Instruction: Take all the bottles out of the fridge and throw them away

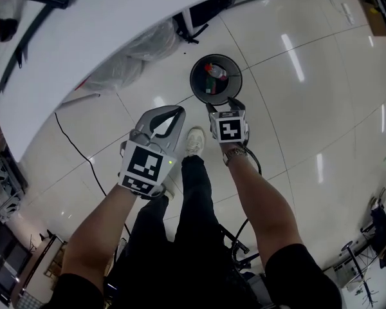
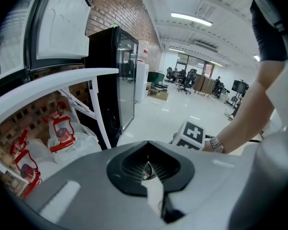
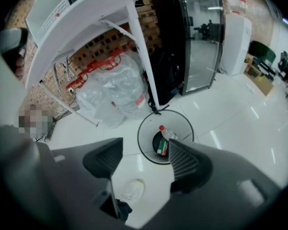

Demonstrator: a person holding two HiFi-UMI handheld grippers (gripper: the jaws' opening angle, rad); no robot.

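A round black bin stands on the white floor just ahead of my feet. Inside it lies a clear bottle with a red cap and green label, which also shows between the jaws in the right gripper view. My right gripper hangs open and empty at the bin's near rim. To the left of the bin, my left gripper is shut with nothing between its pads. The black glass-door fridge stands by the brick wall.
A white table runs along the left, with clear plastic bags with red handles under it. A black cable trails over the floor. My shoe is near the bin. A white cabinet stands beyond the fridge.
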